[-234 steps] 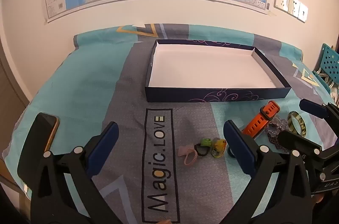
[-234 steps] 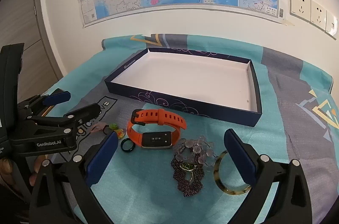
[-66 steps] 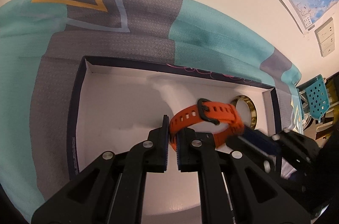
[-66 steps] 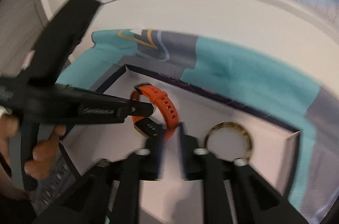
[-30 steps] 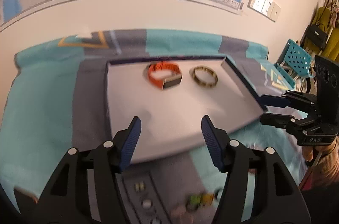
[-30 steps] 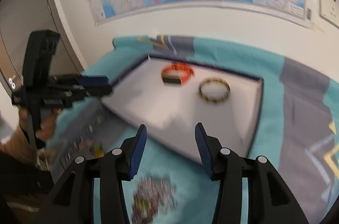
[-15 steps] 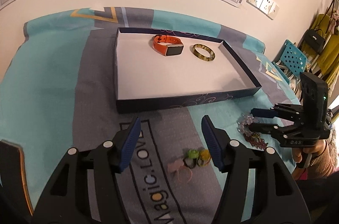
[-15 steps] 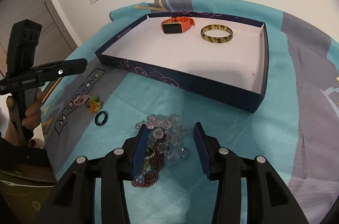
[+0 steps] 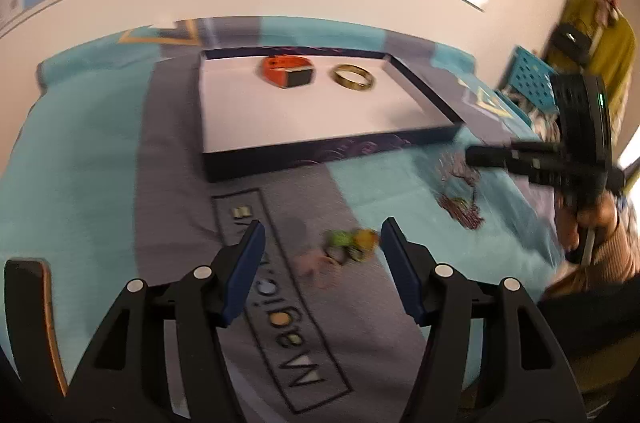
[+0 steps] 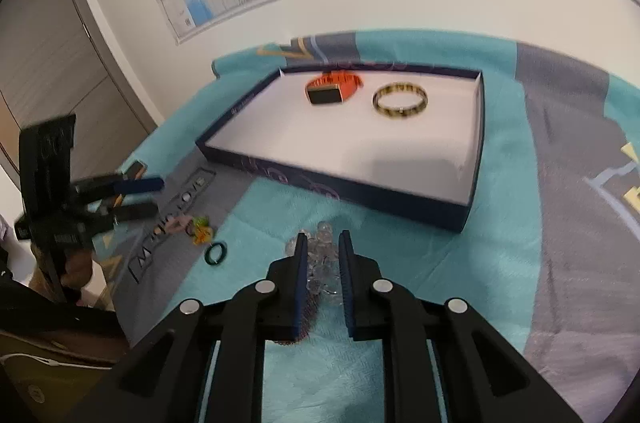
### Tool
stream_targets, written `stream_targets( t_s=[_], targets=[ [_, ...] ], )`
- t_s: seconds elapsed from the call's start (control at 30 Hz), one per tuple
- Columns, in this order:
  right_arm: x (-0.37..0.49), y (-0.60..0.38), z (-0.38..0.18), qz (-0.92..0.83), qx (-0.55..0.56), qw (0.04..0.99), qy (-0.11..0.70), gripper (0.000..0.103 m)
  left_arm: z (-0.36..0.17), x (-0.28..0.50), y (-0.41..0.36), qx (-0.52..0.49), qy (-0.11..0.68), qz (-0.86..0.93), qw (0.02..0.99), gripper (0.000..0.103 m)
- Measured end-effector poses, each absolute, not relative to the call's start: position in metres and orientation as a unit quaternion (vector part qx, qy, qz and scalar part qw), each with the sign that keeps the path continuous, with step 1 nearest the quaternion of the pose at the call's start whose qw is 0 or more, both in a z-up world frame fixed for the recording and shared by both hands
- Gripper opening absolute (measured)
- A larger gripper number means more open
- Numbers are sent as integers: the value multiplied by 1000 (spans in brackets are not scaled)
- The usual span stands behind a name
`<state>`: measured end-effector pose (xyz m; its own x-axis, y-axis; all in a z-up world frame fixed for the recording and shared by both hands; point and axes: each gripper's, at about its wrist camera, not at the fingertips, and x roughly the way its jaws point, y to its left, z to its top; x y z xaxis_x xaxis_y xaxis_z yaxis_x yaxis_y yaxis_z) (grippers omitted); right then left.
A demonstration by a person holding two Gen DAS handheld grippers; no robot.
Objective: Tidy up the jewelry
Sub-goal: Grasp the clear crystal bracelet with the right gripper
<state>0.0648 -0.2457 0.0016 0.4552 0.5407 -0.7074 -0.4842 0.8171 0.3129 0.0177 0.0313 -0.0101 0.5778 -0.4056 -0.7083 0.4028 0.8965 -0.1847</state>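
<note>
Right tool (image 10: 323, 243), jaws closing around clear bead bracelet (image 10: 322, 255).

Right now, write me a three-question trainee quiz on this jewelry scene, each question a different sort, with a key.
1. True or false: the orange watch lies inside the box.
2. Multiple choice: what lies between the right gripper fingers? A) the bangle B) the clear beads C) the dark ring
3. Fill in: the left gripper is ____, with the small colourful rings on the cloth ahead of it.

Key
1. True: it lies beside the bangle near the far wall.
2. B: the fingers are closing around the beads.
3. Open.
</note>
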Motion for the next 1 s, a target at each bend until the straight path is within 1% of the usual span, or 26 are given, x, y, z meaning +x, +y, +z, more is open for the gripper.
stream_targets(
  t_s=[0.17,0.37,0.43,0.53,0.57,0.6,0.63,0.67,0.7,0.73,0.77,0.87,0.93,1.0],
  targets=[
    [64,-253,15,298,46,861,409,8,-18,14,16,15,406,-250,879,60],
    [64,-261,11,283,51,865,412,8,-29,14,13,21,424,-246,872,60],
    [65,-265,9,279,58,865,413,8,-32,15,14,24,431,-242,869,57],
    [67,-268,3,270,64,864,419,8,-38,18,14,27,443,-235,865,43],
    [68,-269,0,269,68,863,422,8,-41,19,14,28,450,-229,863,35],
    [68,-270,-1,268,70,862,424,8,-43,21,15,28,453,-224,863,30],
    [68,-270,-3,267,71,862,425,8,-43,21,17,26,452,-222,864,28],
    [68,-270,-4,266,73,862,425,8,-42,21,18,24,452,-220,864,23],
    [68,-271,-4,267,75,862,425,8,-42,22,20,19,453,-219,864,16],
    [68,-271,-4,267,78,862,424,8,-42,23,21,15,456,-219,863,10],
    [68,-271,-3,267,78,862,423,8,-43,24,22,12,457,-218,862,8],
    [67,-270,0,270,80,863,419,8,-41,25,23,9,455,-210,865,5],
    [67,-270,1,271,80,863,418,8,-39,25,25,8,449,-204,870,6],
    [67,-269,1,273,80,863,417,8,-38,26,26,10,445,-196,874,12]
  ],
)
